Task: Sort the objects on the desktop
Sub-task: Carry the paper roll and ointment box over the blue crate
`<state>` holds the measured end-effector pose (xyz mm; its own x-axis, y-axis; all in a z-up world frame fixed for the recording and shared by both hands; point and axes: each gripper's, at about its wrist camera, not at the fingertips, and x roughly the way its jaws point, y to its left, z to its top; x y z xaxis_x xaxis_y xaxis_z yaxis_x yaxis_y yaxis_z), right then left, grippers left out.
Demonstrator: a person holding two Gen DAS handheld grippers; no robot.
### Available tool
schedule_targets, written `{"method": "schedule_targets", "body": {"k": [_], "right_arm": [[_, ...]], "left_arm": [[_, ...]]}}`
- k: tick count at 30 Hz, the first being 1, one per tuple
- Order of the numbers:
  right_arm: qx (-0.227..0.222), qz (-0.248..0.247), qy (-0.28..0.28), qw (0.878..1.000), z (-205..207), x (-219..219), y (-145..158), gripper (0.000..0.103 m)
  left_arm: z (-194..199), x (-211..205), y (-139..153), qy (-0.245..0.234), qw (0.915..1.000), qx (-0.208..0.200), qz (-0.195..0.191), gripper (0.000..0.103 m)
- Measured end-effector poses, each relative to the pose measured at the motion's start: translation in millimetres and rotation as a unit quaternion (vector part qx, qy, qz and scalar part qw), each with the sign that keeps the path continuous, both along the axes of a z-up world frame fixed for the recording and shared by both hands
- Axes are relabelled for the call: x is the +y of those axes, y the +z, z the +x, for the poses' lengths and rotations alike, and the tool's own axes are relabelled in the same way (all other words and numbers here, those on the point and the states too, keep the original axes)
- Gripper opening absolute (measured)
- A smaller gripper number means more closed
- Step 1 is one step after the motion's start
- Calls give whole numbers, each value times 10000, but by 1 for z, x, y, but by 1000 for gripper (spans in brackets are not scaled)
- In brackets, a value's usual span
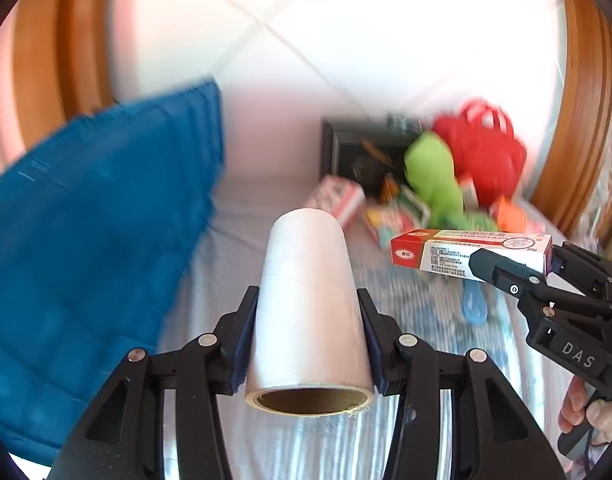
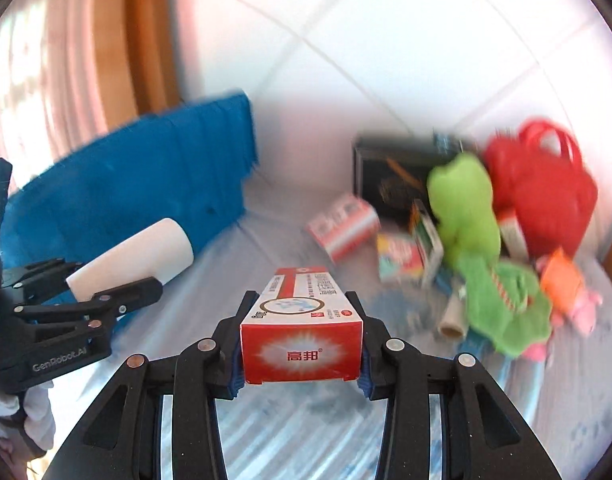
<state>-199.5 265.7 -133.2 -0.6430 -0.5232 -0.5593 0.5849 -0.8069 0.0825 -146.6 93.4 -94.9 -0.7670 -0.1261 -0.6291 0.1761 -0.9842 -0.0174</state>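
Observation:
My left gripper [image 1: 307, 300] is shut on a roll of clear plastic film [image 1: 309, 304] with a cardboard core, held lengthwise above the table. The roll also shows at the left of the right wrist view [image 2: 138, 258]. My right gripper [image 2: 300, 304] is shut on a long red and white box [image 2: 302, 320], held above the table. That box also shows at the right of the left wrist view [image 1: 469, 250], in the right gripper [image 1: 517, 268]. A blue storage bin [image 1: 86, 248] stands at the left.
A pile sits at the back right: a green plush frog [image 2: 477, 240], a red bag [image 2: 545, 188], a black box [image 2: 389, 176], several small red and white packs [image 2: 343, 226], an orange item [image 2: 561, 284] and a small tube [image 2: 451, 318]. The table has a pale patterned cloth [image 2: 306, 432].

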Motion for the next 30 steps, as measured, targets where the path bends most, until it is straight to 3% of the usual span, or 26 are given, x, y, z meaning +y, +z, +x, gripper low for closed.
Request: {"method": "schedule_targets", "body": {"k": [7, 11, 17, 22, 30], "right_arm": [[951, -457, 490, 9932, 53, -60, 84, 41], [1291, -641, 726, 9869, 78, -115, 120, 41], [1376, -610, 1070, 9828, 102, -223, 146, 41], [1081, -365, 1234, 9858, 111, -304, 140, 41], [894, 375, 1047, 9898, 104, -374, 121, 41]], "left_arm": [[62, -57, 80, 429, 9939, 984, -265, 46], [87, -111, 104, 687, 9894, 1182, -489, 46], [109, -212, 104, 1062, 9884, 1002, -422, 46], [107, -279, 84, 1147, 9906, 685, -290, 46], [94, -329, 68, 1026, 9933, 520, -76, 46]]}}
